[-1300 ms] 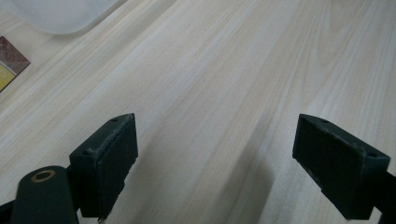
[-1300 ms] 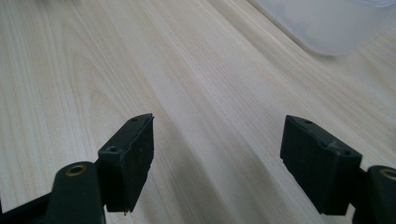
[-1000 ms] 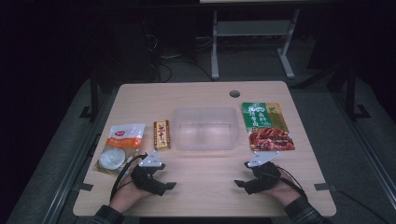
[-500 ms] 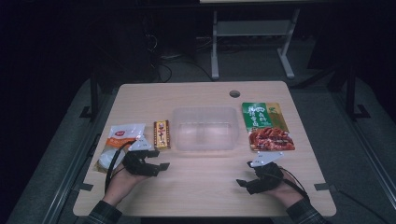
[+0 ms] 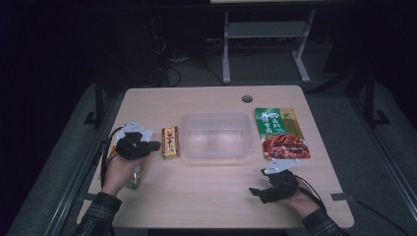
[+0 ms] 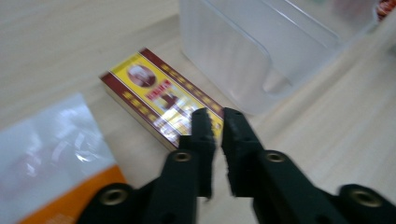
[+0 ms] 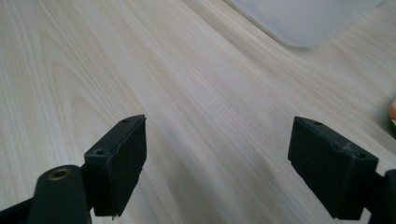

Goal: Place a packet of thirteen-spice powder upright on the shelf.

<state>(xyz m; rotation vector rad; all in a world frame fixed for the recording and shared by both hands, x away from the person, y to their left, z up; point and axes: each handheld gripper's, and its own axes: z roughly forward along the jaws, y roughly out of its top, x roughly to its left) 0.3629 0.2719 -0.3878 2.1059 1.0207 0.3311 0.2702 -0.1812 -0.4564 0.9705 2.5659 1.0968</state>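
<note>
My left gripper (image 5: pixel 153 145) hovers above the table's left side, pointing right at a yellow-and-maroon box (image 5: pixel 170 141). In the left gripper view its jaws (image 6: pixel 217 119) have just been closing and stand shut with nothing between them, the tips over the near end of the box (image 6: pixel 154 91). A white-and-orange packet (image 6: pixel 51 158) lies beside the box. My right gripper (image 5: pixel 254 191) rests near the table's front right edge. Its jaws (image 7: pixel 217 154) are wide open over bare wood.
A clear plastic container (image 5: pixel 215 117) stands mid-table, its wall (image 6: pixel 224 51) just beyond the box. A green-and-red snack packet (image 5: pixel 280 132) lies to its right. A small pale cup (image 5: pixel 134 181) sits under my left wrist. The wooden table (image 5: pixel 196 196) has a cable hole (image 5: pixel 247 99).
My left gripper has risen and moved away from the front edge toward the far left, over the packet, and its jaws have shut. The right gripper has stayed put.
</note>
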